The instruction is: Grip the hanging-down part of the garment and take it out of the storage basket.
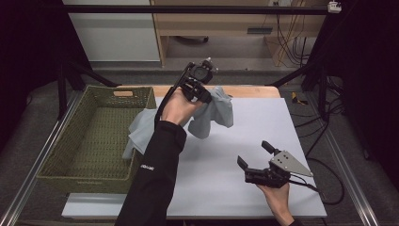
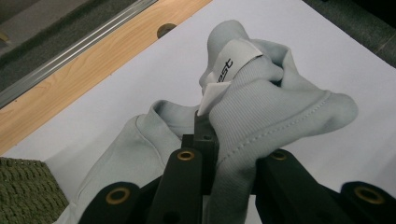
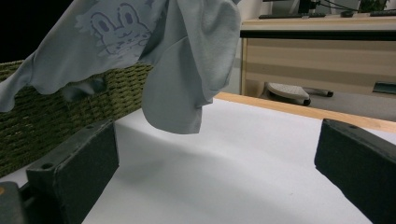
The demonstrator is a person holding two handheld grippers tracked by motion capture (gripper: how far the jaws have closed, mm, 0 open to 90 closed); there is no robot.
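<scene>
I work in a lab or a test room, not in a home. My table [image 1: 263,132] has a white sheet over a wooden top and stands inside a frame of black metal bars [image 1: 188,9]. Aluminium rails [image 1: 350,174] run along the grey carpet floor. Many loose cables [image 1: 287,42] hang behind, near a light wooden desk [image 1: 211,23]. The sides are dark, like black curtains.

Grey bunny-print garment [image 3: 154,60] hangs, perhaps touching the woven basket [image 3: 56,116].
</scene>
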